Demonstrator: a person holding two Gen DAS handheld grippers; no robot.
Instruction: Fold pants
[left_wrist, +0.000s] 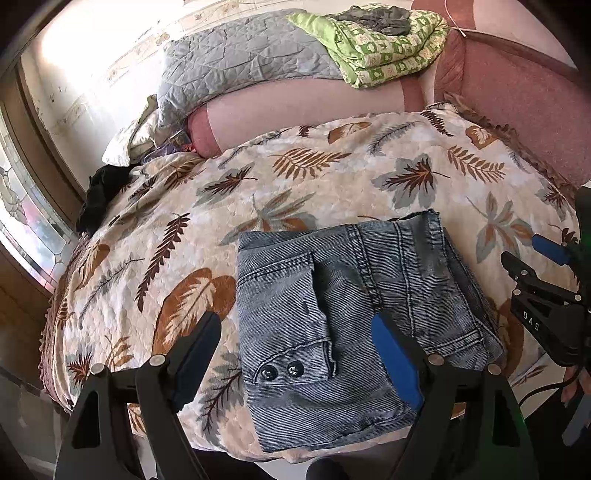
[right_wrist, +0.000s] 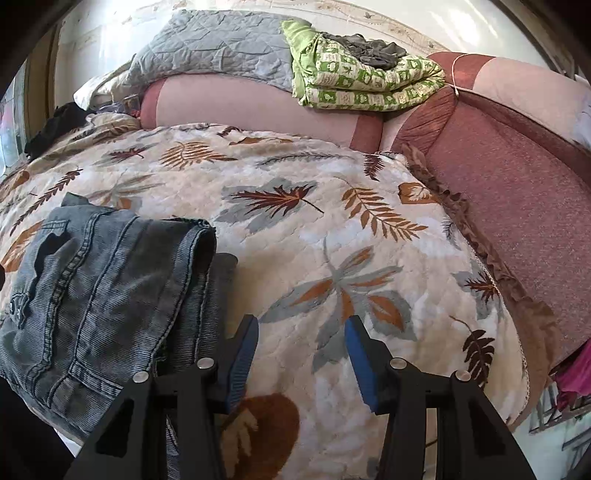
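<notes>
Grey-blue denim pants (left_wrist: 343, 317) lie folded into a compact rectangle on the leaf-patterned bedspread (left_wrist: 295, 177), near its front edge. A flap pocket with two dark buttons faces up. My left gripper (left_wrist: 295, 339) is open and empty, hovering just above the front of the pants. My right gripper (right_wrist: 301, 343) is open and empty over bare bedspread (right_wrist: 332, 229), just right of the pants (right_wrist: 103, 295). The right gripper also shows at the right edge of the left wrist view (left_wrist: 532, 254).
A grey quilted pillow (left_wrist: 240, 62) and a folded green patterned blanket (left_wrist: 384, 48) lie on the pink headboard bolster (left_wrist: 295, 110) at the back. A dark garment (left_wrist: 99, 195) sits at the bed's far left. A pink sofa arm (right_wrist: 517, 192) borders the right.
</notes>
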